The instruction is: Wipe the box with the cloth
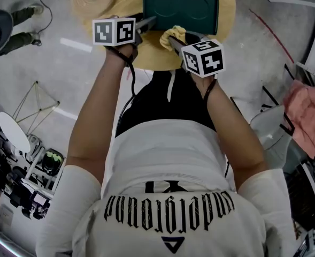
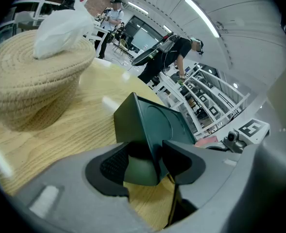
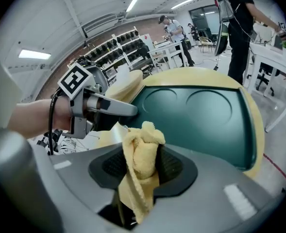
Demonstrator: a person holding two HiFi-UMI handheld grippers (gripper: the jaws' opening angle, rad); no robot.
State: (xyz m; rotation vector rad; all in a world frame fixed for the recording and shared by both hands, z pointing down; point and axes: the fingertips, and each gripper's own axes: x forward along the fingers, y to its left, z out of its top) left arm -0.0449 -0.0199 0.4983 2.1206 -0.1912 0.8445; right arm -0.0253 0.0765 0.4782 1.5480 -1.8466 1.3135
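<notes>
— Looking down, we meet the round wooden table (image 1: pixel 227 9) first, don't we?
— We do. At its far left we have the woven straw basket (image 2: pixel 31 81), with a crumpled white wad (image 2: pixel 60 25) sitting in its top.
— Next in size we come to the dark green box (image 1: pixel 181 9). It sits toward the table's far side, right of the basket, and has two round hollows pressed into its upper face.
— We hold its near left corner with the left gripper (image 2: pixel 145 161). The corner stands between the pads, and the jaws, set wide, are clamped on it.
— And our right gripper (image 3: pixel 140 161)?
— Its jaws are closed on the yellow cloth (image 3: pixel 143 140), which is bunched upright between the pads with a tail hanging below them.
— Where do we have the cloth relative to the box?
— At the box's near edge, close to the left gripper. We cannot tell whether it touches the box.
</notes>
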